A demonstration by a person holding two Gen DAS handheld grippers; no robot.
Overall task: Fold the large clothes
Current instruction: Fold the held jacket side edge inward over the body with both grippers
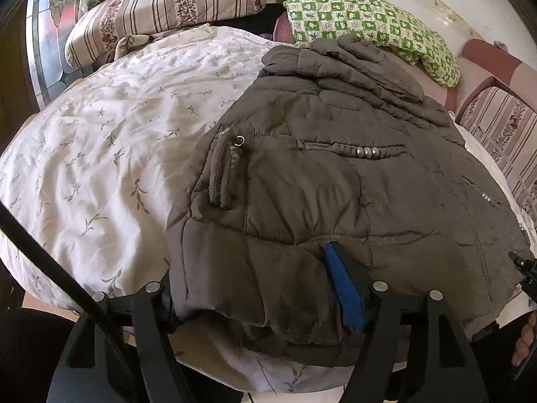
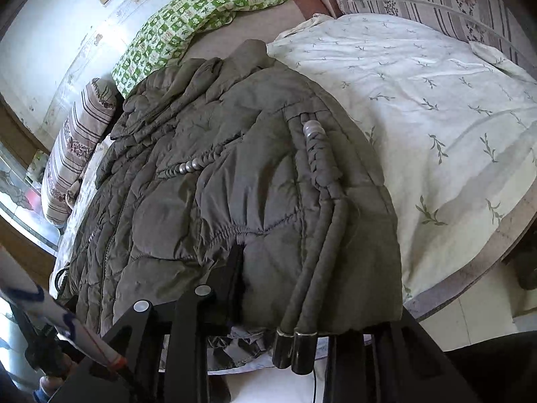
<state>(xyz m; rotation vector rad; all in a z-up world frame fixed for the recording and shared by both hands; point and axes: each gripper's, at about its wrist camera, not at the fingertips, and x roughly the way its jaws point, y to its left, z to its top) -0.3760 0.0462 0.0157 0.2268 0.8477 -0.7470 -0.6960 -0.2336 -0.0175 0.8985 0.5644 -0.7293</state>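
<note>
A brown quilted jacket [image 1: 335,174] [image 2: 218,184] lies spread on the bed, its hem at the near edge. In the left wrist view my left gripper [image 1: 248,268] straddles a thick fold of the hem. The blue pad [image 1: 342,288] of one finger presses its side, and the other finger is mostly buried under fabric. In the right wrist view my right gripper [image 2: 302,285] is shut on the hem's other corner. One finger [image 2: 231,268] sinks into a fold and the other is hidden beneath the jacket. Two drawcords with black ends [image 2: 295,349] hang over the hem.
A white leaf-print duvet [image 1: 100,134] [image 2: 436,117] covers the bed. A green checked pillow [image 1: 369,23] [image 2: 201,16] and a striped pillow [image 1: 161,6] lie at the far side. The right gripper's tip [image 1: 523,268] and a hand [image 1: 527,336] show at the frame edge.
</note>
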